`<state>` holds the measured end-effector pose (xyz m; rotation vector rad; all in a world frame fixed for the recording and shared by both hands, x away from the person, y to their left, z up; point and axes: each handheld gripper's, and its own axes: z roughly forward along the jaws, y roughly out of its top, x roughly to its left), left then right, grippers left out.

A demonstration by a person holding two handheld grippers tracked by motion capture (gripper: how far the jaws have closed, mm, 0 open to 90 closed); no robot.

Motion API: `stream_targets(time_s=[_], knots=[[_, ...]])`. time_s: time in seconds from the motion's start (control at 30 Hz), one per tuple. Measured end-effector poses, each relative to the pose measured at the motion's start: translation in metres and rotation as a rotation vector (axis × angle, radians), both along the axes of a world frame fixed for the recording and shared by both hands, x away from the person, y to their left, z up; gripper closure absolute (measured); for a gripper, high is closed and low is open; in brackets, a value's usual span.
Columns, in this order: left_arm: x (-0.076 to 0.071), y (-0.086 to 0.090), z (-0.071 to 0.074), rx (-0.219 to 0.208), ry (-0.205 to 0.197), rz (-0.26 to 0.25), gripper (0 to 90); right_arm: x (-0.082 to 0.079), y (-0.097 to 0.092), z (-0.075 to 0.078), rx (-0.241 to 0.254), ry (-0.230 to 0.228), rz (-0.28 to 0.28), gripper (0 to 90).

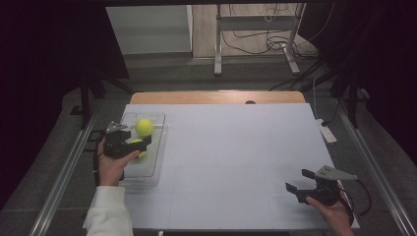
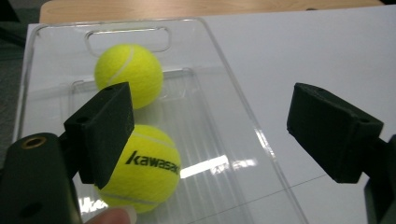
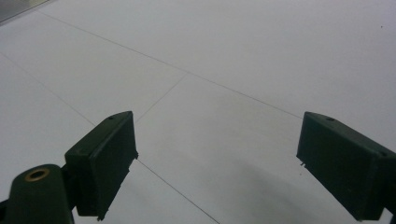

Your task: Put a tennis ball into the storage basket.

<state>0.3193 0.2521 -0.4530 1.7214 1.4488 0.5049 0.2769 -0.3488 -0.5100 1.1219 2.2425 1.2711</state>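
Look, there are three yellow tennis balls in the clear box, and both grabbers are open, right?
Not quite: the clear box holds two, not three. The left gripper view shows one tennis ball near the handle end and a Kawasaki ball closer. The left gripper and right gripper are open.

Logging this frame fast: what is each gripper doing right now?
Left gripper: open, holding nothing, over the clear tray with two tennis balls.
Right gripper: open, empty.
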Motion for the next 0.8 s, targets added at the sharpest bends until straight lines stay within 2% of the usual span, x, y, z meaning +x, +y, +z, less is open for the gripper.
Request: stream_targets(time_s=[0.17, 0.33, 0.5, 0.6, 0.8], knots=[[-0.004, -0.005, 0.003, -0.007, -0.012, -0.025, 16.2, -0.002, 0.001, 0.001, -0.005, -0.002, 0.002, 12.0], [-0.01, -0.013, 0.003, 0.004, -0.025, -0.058, 16.0, -0.003, 0.0, 0.001, -0.004, -0.005, 0.001, 12.0], [-0.021, -0.023, 0.001, 0.022, -0.051, -0.115, 15.8, -0.004, 0.001, 0.001, -0.008, -0.007, 0.004, 12.0], [-0.027, -0.025, -0.001, 0.033, -0.057, -0.127, 15.2, -0.004, 0.002, 0.002, -0.01, -0.006, 0.002, 12.1], [-0.04, -0.025, -0.006, 0.021, -0.066, -0.158, 14.9, -0.004, 0.004, 0.001, -0.014, -0.006, 0.005, 12.0]])
